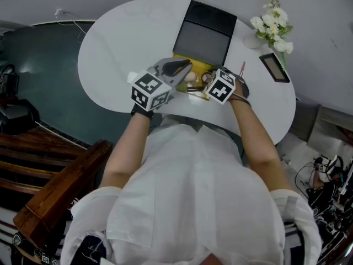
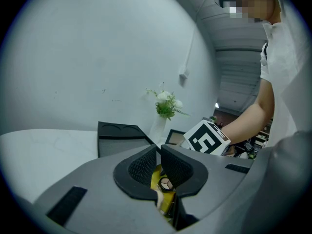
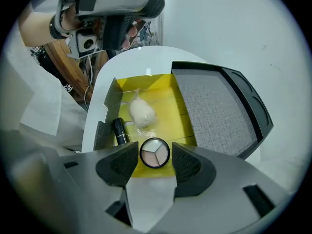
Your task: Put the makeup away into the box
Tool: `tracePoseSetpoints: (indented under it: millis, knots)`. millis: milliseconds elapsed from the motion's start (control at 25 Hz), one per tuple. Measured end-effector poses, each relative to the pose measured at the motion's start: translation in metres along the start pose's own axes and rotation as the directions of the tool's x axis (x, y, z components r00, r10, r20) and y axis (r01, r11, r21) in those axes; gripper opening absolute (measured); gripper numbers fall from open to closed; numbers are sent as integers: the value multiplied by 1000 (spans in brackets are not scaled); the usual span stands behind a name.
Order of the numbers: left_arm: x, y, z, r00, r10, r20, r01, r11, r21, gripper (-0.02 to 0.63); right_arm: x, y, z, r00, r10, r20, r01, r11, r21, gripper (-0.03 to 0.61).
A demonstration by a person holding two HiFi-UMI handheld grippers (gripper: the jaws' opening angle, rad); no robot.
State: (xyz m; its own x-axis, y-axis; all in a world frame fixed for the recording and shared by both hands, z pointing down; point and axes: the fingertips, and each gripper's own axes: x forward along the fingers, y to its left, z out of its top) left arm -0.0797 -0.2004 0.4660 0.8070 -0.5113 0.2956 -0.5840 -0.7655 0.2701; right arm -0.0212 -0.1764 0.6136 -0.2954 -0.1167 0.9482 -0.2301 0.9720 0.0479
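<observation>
At the left of the head view, the left gripper [image 1: 185, 66] is hanging above the worktop [image 1: 110, 54]. Its fingers are almost touching and holding nothing, likely to keep out of the way. To its right, the yellow box [image 3: 168, 108] is lying open. The right gripper [image 3: 155, 156] is hovering there with its fingers apart, one on each side of the round makeup compact [image 3: 155, 152], which seems to be resting inside.

Seemingly a home room: white round table [image 1: 118, 48] with flowers [image 1: 272, 25] (wooden furniture [image 1: 58, 200] alongside).
</observation>
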Motion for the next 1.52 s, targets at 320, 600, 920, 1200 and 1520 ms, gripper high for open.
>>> tracePoseSetpoints:
  millis: [320,600,920,1200,1520]
  knots:
    - [8,-5,5,1000,-14,-4,14,1000,15,21,-27,-3,7,996,-16,84,12,999,51,212]
    - [25,-17,12,999,-53,-7,53,998,33,21,-60,-25,-11,980,-101,174,54,965,258,181]
    - [56,-39,18,991,-134,-25,135,989,58,21,-64,-54,-75,974,-192,120,121,889,442,160]
    - [74,-47,17,983,-178,-48,181,982,61,21,-49,-69,-133,969,-246,10,192,784,591,155]
    - [82,-45,16,980,-191,-64,194,979,55,21,-34,-87,-157,961,-269,-66,234,662,712,152]
